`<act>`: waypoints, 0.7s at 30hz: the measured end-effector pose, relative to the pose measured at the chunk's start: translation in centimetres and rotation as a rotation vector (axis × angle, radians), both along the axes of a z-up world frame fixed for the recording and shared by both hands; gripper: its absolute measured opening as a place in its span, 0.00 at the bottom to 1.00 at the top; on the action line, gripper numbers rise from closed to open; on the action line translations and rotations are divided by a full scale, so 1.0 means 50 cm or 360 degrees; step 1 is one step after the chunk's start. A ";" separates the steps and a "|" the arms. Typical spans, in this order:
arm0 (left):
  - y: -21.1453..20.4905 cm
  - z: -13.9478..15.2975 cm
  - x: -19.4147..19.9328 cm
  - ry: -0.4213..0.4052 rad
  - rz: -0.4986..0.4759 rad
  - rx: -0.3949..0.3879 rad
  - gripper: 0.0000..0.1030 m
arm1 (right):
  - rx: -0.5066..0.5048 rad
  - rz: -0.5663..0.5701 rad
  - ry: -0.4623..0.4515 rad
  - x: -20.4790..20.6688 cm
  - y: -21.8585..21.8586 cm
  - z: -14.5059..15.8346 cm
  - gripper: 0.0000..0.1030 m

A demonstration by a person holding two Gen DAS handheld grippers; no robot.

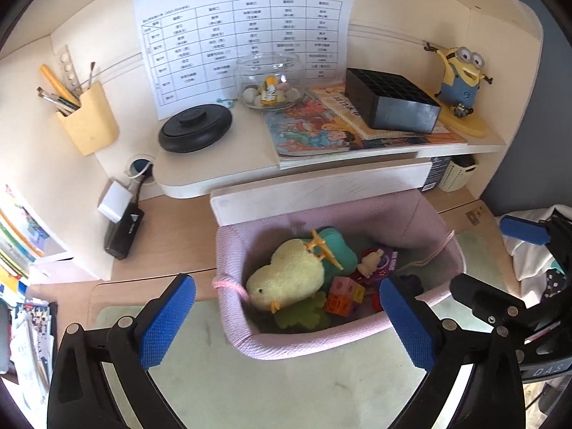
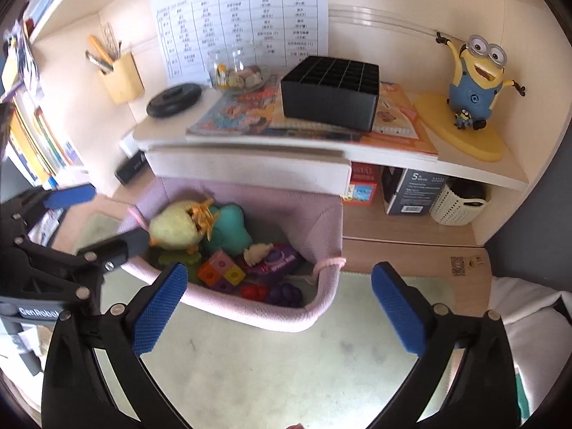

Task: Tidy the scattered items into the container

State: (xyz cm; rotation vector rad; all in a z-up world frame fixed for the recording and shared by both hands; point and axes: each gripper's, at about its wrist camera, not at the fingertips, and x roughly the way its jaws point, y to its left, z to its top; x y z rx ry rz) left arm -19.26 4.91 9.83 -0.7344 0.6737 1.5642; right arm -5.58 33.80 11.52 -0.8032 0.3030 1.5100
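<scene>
On the worktop [image 1: 171,221], a pink basket [image 1: 243,336] holds a plush chick [image 1: 289,279] and blocks [image 1: 345,295]; near it, left claw [image 1: 286,318] and right claw [image 2: 279,307] both gape empty.

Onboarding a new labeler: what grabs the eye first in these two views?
The pink fabric basket at centre on the green desk mat, packed with toys, the yellow plush chick on top. Next, the Minion figure at the right end of the upper shelf. Both the left gripper and right gripper are open, empty.

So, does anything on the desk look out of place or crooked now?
Nothing stands out. The toys sit inside the pink basket, and both tongs, left and right, are open and empty.
</scene>
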 end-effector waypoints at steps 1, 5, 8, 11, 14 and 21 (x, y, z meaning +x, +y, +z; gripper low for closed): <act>-0.003 -0.001 -0.002 0.0005 0.0006 -0.0006 0.99 | -0.0014 -0.0006 -0.0011 0.000 -0.002 -0.003 0.99; -0.014 0.000 -0.008 0.0061 0.0040 -0.0012 0.99 | -0.0076 -0.0001 0.0004 0.005 -0.010 -0.012 0.99; -0.018 0.001 -0.012 0.0069 0.0029 -0.0034 0.99 | -0.0132 -0.0026 -0.0014 0.005 -0.011 -0.021 0.99; -0.019 -0.003 -0.012 0.0065 -0.0002 -0.0082 0.99 | -0.0206 -0.0033 -0.0019 0.002 -0.010 -0.031 0.99; -0.018 -0.011 -0.013 0.0015 -0.0032 -0.0132 0.99 | -0.0262 -0.0032 0.0016 0.003 -0.011 -0.037 0.99; -0.013 -0.042 0.000 0.0017 -0.0065 -0.0234 0.99 | -0.0307 -0.0062 0.0011 0.000 -0.011 -0.052 0.99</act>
